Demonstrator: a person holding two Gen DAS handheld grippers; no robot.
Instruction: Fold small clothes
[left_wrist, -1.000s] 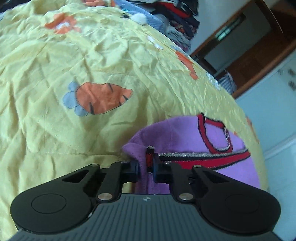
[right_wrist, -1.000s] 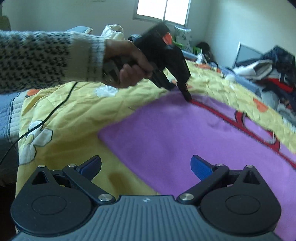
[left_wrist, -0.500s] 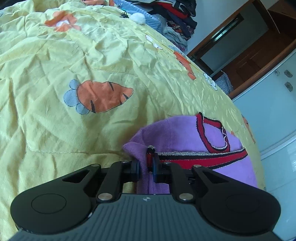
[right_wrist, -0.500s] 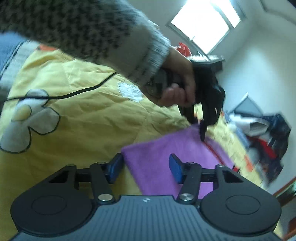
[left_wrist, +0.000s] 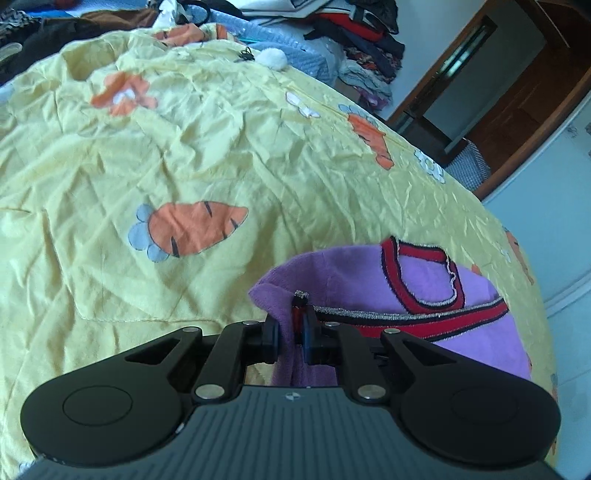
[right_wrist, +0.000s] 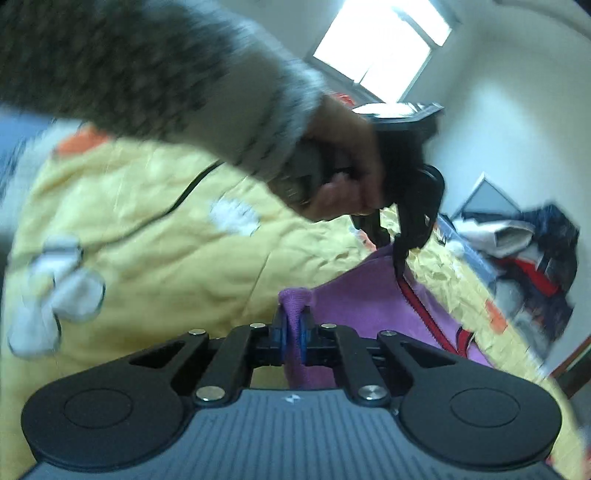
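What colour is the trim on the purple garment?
The trim is red with black edging and a silvery strip; the left wrist view shows it best.

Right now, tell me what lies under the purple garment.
The purple garment lies on a yellow carrot-print quilt, showing all around it. Both grippers, left and right, pinch its edge. Anything beneath its middle is covered.

My sleeve (right_wrist: 147, 81) and the far clothes pile (right_wrist: 532, 266) are smeared by blur; my gripper's body hides the purple garment's (left_wrist: 461, 343) near edge — the yellow quilt (left_wrist: 184, 147) runs off-frame left.
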